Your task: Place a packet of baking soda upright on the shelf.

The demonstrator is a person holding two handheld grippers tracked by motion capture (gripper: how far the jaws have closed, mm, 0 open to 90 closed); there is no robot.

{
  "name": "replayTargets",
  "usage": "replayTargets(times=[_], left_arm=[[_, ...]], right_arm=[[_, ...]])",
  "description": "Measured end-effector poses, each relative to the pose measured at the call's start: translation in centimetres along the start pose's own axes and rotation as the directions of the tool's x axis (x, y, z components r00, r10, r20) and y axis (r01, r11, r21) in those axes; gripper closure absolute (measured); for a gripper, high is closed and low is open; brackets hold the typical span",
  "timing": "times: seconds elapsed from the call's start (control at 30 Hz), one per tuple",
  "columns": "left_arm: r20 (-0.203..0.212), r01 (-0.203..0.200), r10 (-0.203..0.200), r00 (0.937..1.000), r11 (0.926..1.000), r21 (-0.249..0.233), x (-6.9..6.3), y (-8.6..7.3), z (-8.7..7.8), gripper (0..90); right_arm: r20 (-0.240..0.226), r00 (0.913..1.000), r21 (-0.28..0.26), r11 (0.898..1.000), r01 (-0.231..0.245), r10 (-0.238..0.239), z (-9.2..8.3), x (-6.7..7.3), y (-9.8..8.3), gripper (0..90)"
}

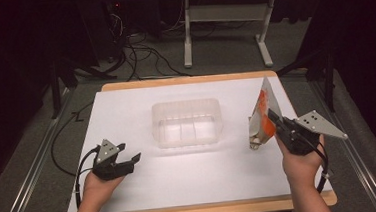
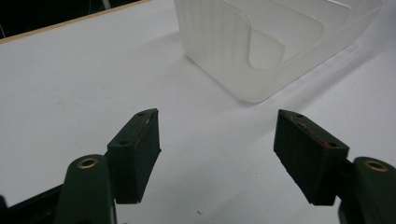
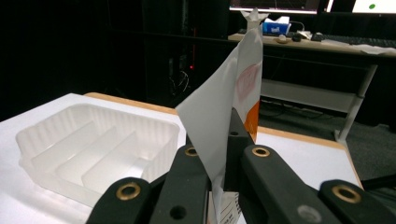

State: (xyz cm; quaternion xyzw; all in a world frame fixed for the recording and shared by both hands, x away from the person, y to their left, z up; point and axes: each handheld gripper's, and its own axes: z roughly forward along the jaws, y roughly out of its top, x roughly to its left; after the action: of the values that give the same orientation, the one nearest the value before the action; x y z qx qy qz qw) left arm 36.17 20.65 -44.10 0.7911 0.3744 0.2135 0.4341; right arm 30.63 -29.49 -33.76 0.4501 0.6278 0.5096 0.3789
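Left claw (image 1: 130,162): jaws wide, empty, low over white worktop (image 1: 191,181), clear plastic tray (image 1: 187,123) ahead and to its right. Right claw (image 1: 276,121): clamped on orange-and-white pouch (image 1: 263,116), pouch upright between jaws, lifted off worktop. Tray sits left of right claw, apart from pouch. Judgement: pickup done; carry over tray and release left.
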Motion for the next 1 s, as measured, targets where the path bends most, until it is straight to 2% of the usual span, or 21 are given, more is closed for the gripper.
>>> replayTargets(times=[0.17, 0.43, 1.0], left_arm=[[0.0, -0.002, 0.002, 1.0, 1.0, -0.001, 0.0, 0.0, 0.0, 31.9], [0.001, 0.004, -0.004, 1.0, 1.0, -0.008, 0.1, 0.0, -0.1, 31.8], [0.006, 0.005, -0.005, 1.0, 1.0, -0.008, 0.1, 0.1, -0.1, 31.8]], right_arm=[[-0.013, 0.9998, -0.006, 1.0, 0.014, -0.014, 0.2, 0.5, 0.9, 90.0], [-0.045, 0.9983, -0.03, 0.999, 0.035, -0.036, 1.0, 2.1, 3.0, 90.0], [-0.137, 0.9887, -0.067, 0.996, 0.051, -0.06, 4.1, 6.6, 5.8, 90.0]])
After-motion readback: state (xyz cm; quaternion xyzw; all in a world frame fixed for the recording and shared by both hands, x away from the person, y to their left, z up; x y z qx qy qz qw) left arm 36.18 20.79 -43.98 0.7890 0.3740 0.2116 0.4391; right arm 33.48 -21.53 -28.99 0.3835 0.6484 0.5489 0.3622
